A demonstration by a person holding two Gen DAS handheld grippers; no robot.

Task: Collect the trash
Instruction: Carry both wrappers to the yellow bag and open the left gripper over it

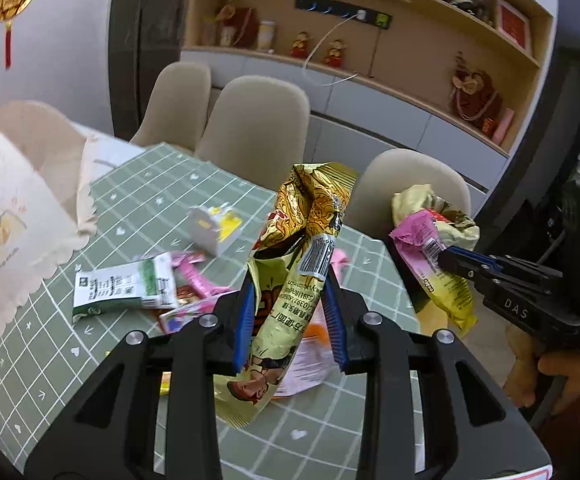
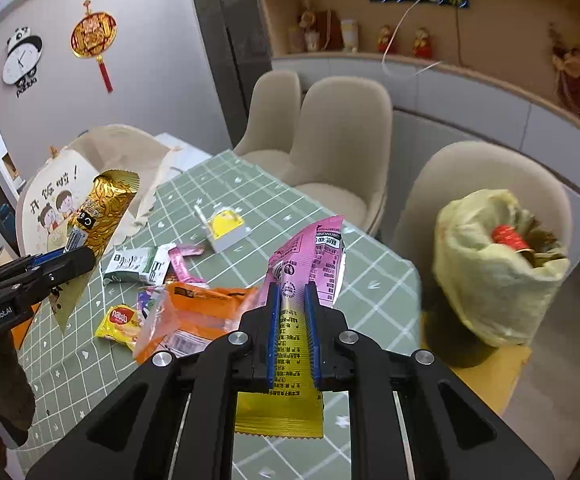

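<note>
Left gripper point(image 1: 290, 312): blue-padded fingers point(image 1: 246, 320) clamped on the gold noodle wrapper point(image 1: 310, 232), held upright above the counter point(image 1: 170, 184), barcode side facing the left wrist camera. In the right wrist view the same wrapper point(image 2: 102, 208) shows at far left, in front of the cartoon-print paper bag point(image 2: 50, 208).

Right gripper point(image 2: 293, 320): fingers point(image 2: 274, 332) closed on the pink-and-yellow snack wrapper point(image 2: 310, 264), pink end up, yellow end hanging below the pads. It is lifted clear of the counter point(image 2: 370, 264), near the counter's right edge.

Trash bin point(image 2: 498, 264) with a pale yellow liner sits off the counter's right side, next to a beige chair point(image 2: 482, 176); a red item is visible inside, rest unclear.

Loose trash on the green grid cloth, between the two grippers:
- green-and-white carton point(image 2: 138, 266), flattened
- pink wrapper point(image 2: 186, 266) touching it
- orange packet point(image 2: 194, 316), crumpled, partly over other bits
- yellow nabati wrapper point(image 2: 120, 322) just beside the orange one
- small white-and-yellow holder point(image 2: 226, 232) further back, apart from the pile
</note>
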